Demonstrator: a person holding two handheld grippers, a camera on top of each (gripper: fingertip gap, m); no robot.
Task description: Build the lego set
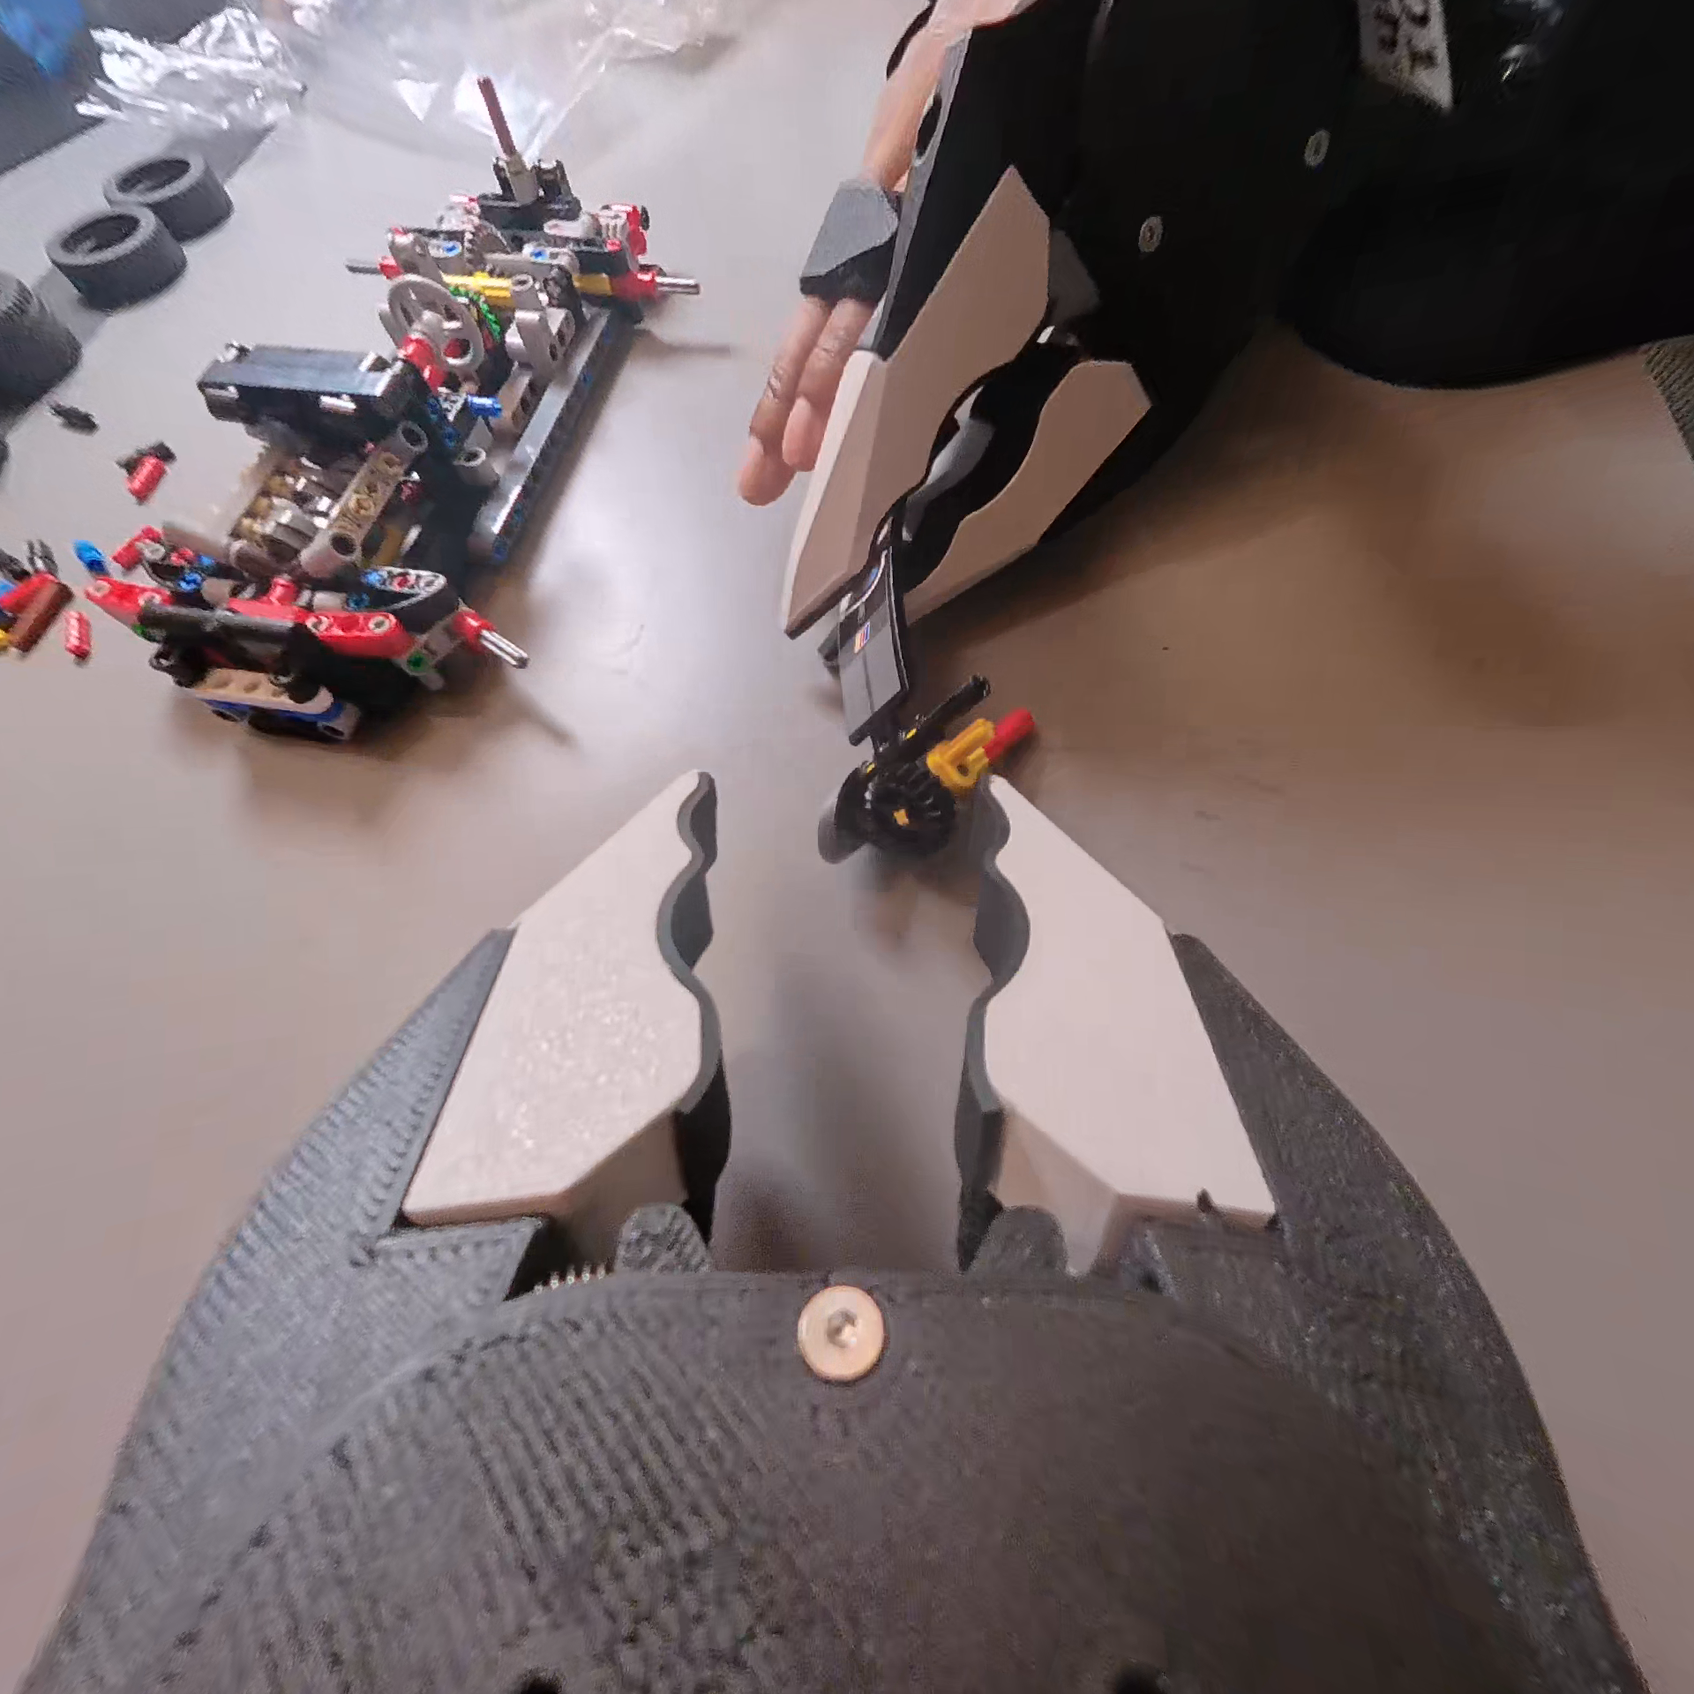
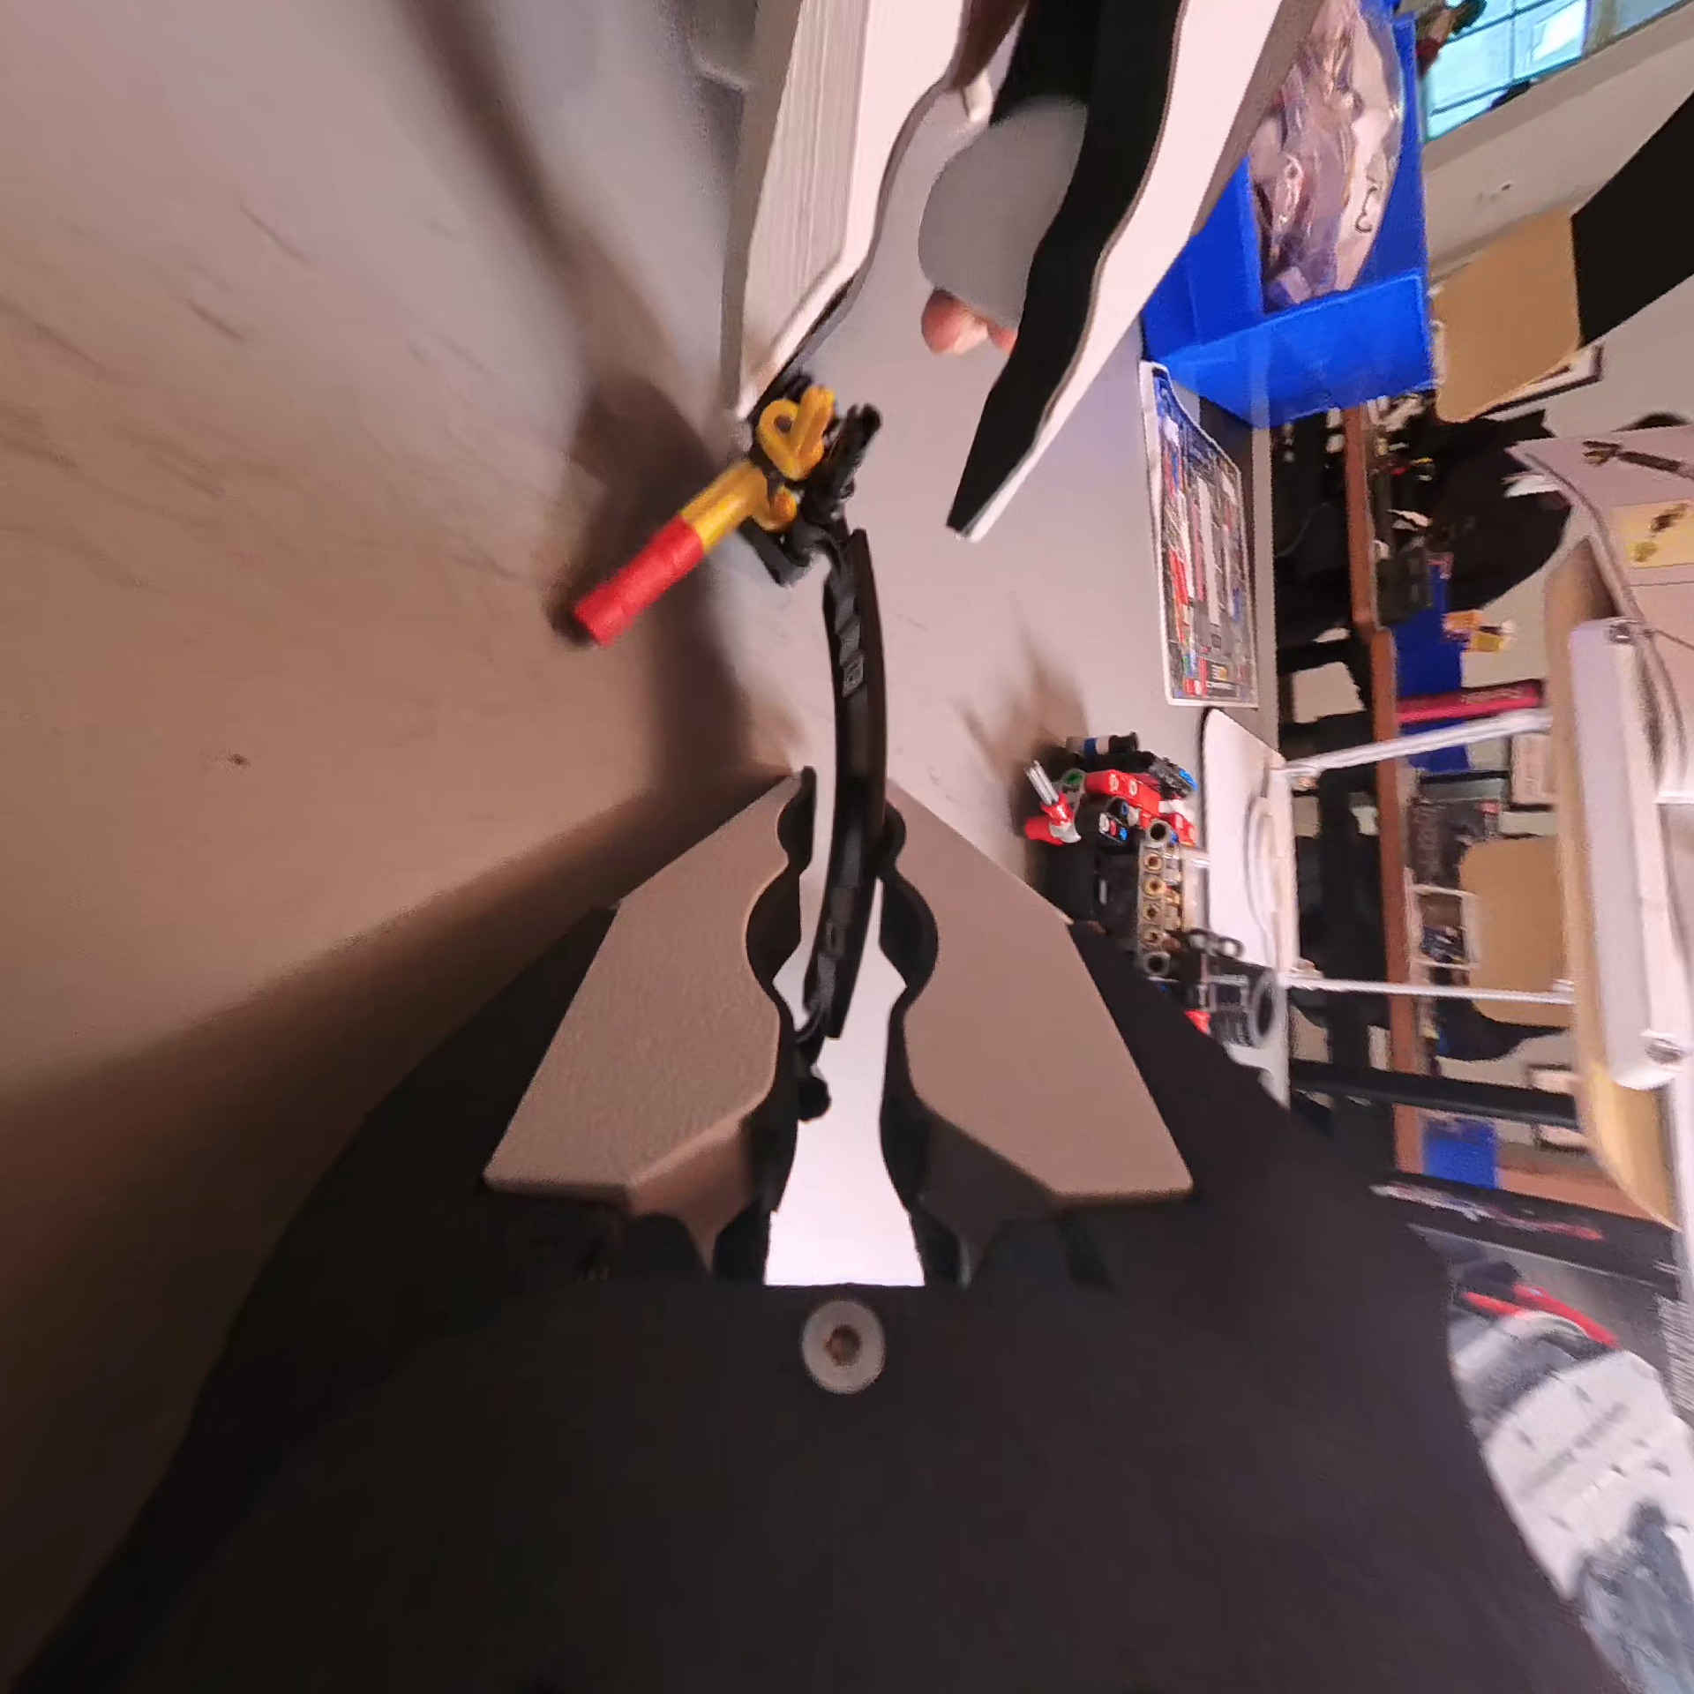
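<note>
Far left on bench: loose tyres point(image 1: 117, 246), then chassis build point(image 1: 385, 440); bare bench between it and tools. Left gripper point(image 1: 848, 807) spread, empty, low. Just beyond its tips: small gear assembly point(image 1: 926, 770), pinched by its black panel in right gripper point(image 2: 848, 807).

Left hand-held gripper point(image 1: 848, 797) agape and low; right hand-held gripper point(image 2: 848, 807) clamped, rolled sideways.
</note>
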